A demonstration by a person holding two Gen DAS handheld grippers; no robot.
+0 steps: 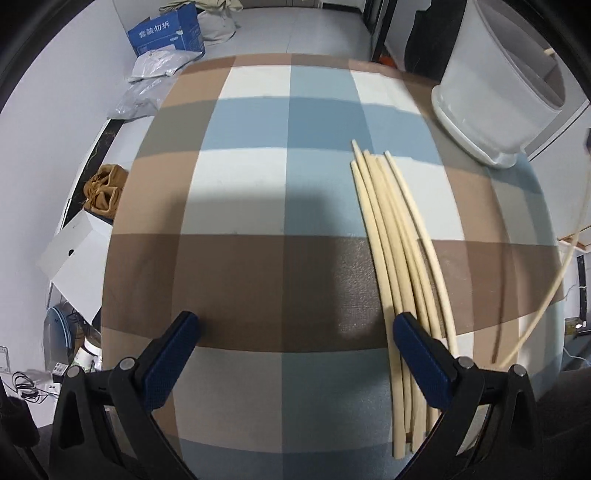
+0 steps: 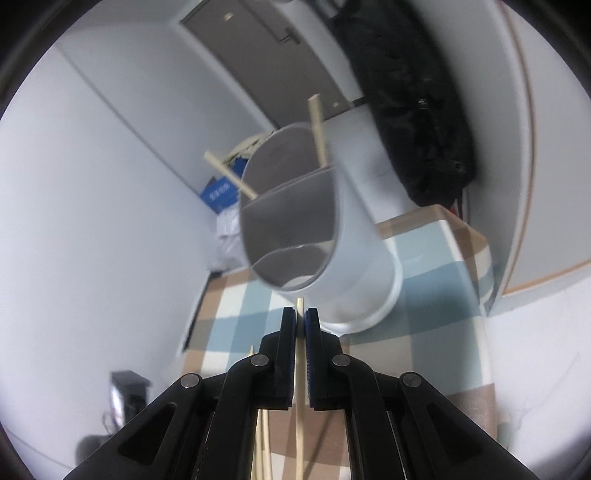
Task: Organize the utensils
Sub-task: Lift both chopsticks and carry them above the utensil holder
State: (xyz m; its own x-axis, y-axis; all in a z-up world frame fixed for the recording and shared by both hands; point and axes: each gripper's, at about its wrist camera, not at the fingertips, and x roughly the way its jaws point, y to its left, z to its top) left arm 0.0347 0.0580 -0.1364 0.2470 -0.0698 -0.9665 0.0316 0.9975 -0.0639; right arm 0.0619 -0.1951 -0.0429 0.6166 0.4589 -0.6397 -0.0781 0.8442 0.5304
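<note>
Several pale wooden chopsticks (image 1: 397,236) lie in a bundle on the checked tablecloth (image 1: 258,184), right of centre. My left gripper (image 1: 295,325) is open and empty just above the cloth, its right finger over the bundle's near end. My right gripper (image 2: 300,314) is shut on one chopstick (image 2: 300,391), held in the air in front of the white divided holder (image 2: 332,243); that chopstick also shows in the left wrist view (image 1: 546,299). Two chopsticks (image 2: 318,122) stand in the holder's far compartment. The holder also stands at the table's far right corner in the left wrist view (image 1: 495,85).
A blue cardboard box (image 1: 168,31) and grey plastic bags (image 1: 147,81) lie on the floor beyond the table's far left. A white box (image 1: 74,251) and a brown bag (image 1: 103,192) sit left of the table. A black bag (image 2: 413,103) hangs behind the holder.
</note>
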